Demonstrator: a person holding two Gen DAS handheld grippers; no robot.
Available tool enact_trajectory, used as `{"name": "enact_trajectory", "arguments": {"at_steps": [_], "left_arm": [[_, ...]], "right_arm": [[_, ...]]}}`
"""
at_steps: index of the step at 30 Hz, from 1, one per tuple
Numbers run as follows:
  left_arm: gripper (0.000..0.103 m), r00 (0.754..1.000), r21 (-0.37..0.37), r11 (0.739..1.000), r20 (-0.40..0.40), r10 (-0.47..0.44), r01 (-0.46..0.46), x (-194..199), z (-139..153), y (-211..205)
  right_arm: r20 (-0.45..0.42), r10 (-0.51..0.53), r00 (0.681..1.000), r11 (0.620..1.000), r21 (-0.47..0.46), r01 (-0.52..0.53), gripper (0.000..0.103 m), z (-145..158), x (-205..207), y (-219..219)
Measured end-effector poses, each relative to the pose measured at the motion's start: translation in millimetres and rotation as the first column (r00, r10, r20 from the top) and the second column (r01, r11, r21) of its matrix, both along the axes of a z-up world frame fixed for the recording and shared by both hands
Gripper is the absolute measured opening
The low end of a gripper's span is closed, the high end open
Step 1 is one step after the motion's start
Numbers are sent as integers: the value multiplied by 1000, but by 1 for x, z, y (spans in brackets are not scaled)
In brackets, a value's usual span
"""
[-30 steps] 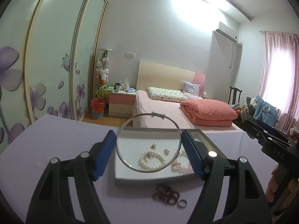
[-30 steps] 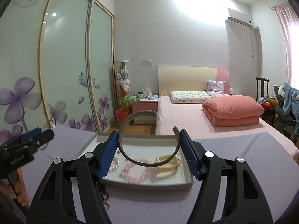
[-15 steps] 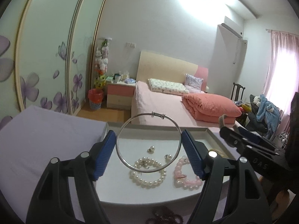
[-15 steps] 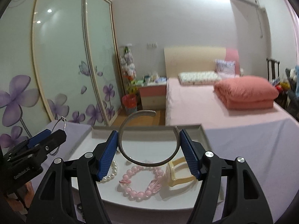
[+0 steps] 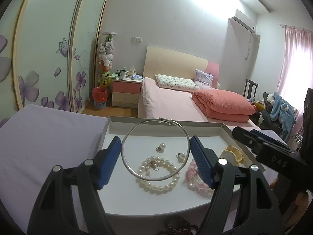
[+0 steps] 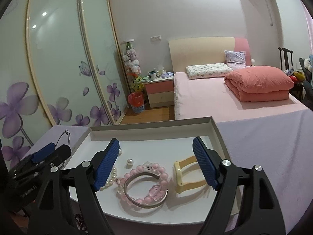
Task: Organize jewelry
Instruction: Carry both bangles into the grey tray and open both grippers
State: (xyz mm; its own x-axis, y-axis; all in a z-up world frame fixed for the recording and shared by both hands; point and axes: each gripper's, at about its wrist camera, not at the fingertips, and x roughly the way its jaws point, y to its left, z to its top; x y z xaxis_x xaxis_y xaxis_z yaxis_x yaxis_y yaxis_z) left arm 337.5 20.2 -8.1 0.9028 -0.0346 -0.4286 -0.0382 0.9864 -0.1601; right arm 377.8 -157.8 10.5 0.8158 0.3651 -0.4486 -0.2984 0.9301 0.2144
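My left gripper [image 5: 154, 146] is shut on a thin silver bangle [image 5: 125, 162], held upright over the white tray [image 5: 137, 120]. Below it lie a pearl bracelet [image 5: 158, 186], two pearl earrings [image 5: 162, 145] and a pink bead bracelet [image 5: 195, 184]. My right gripper [image 6: 156, 146] hangs over the tray's right half with its jaws opening and nothing between them. An open silver cuff [image 6: 137, 199] lies flat under it, on the pink bead bracelet [image 6: 156, 171]. A yellow cuff [image 6: 187, 174] lies beside it.
The tray sits on a lilac tablecloth [image 5: 49, 137]. Dark bead bracelets [image 5: 182, 229] lie on the cloth at the tray's near edge. Beyond the table stand a pink bed [image 6: 225, 98] and a mirrored wardrobe [image 6: 58, 68].
Both grippers came forward and down over the tray. The right gripper let go of the silver cuff, which now lies on the pink beads. The left still holds the bangle.
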Motion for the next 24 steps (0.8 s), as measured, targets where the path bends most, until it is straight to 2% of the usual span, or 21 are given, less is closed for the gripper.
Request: {"name": "enact_trajectory", "arguments": {"at_steps": [3,7,24], "left_arm": [[71,1000,6,1000,-12,-3,3,5,-3,-2],[73,998,-10,1000,-66,-3,3,15,-9,0],[75,999,-12,1000,-45,14,-14,9,-8,2]], "right_arm": [[-6,-13,1000,1000,18,13,77,1,0,-6],[-9,-16,1000,1000,27,16,77,0,1,-7],[-1,1,1000,1000,15,-1,77,1,-1,-3]]}}
